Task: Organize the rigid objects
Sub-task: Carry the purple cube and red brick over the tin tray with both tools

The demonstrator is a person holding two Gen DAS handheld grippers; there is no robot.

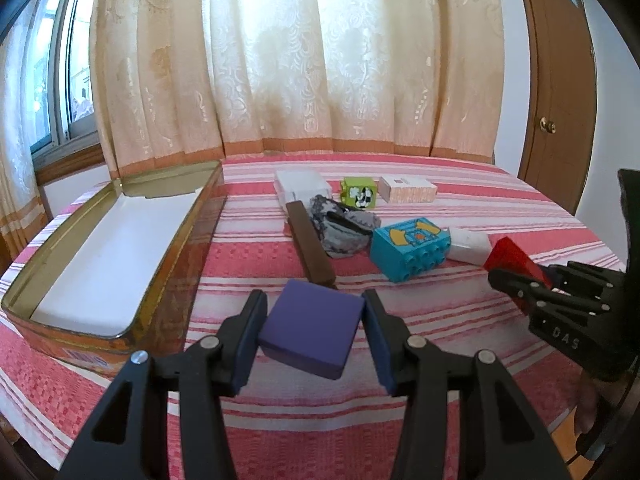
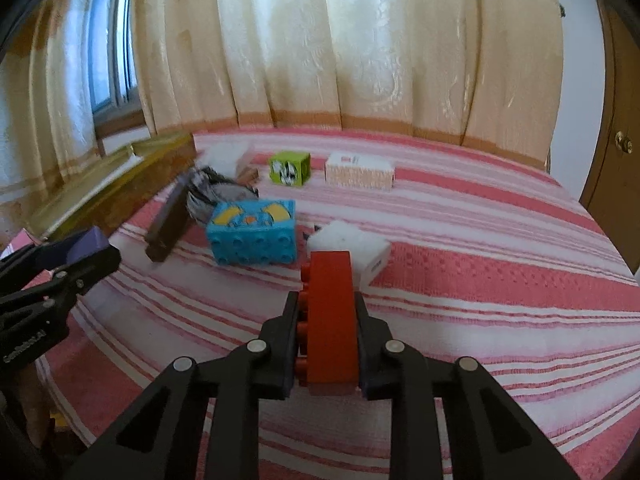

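Note:
My left gripper [image 1: 314, 300] is shut on a flat purple block [image 1: 312, 332], held just above the striped cloth and right of an open tin box [image 1: 188, 264] with a bare white floor. In the right wrist view the same gripper [image 2: 92, 260] and purple block [image 2: 90, 242] show at the left edge. My right gripper [image 2: 326, 300] is shut on a red studded brick [image 2: 330, 320], its pads pressing both long sides. From the left wrist view, that gripper [image 1: 516, 284] and the red brick [image 1: 514, 258] sit at the right.
On the cloth lie a blue studded brick [image 1: 410, 250], a brown bar [image 1: 310, 246], a grey crumpled item [image 1: 342, 226], a green cube [image 1: 359, 192], a pale patterned box [image 1: 408, 189], a white plastic box [image 1: 302, 186] and a white charger [image 1: 470, 244]. Curtains hang behind.

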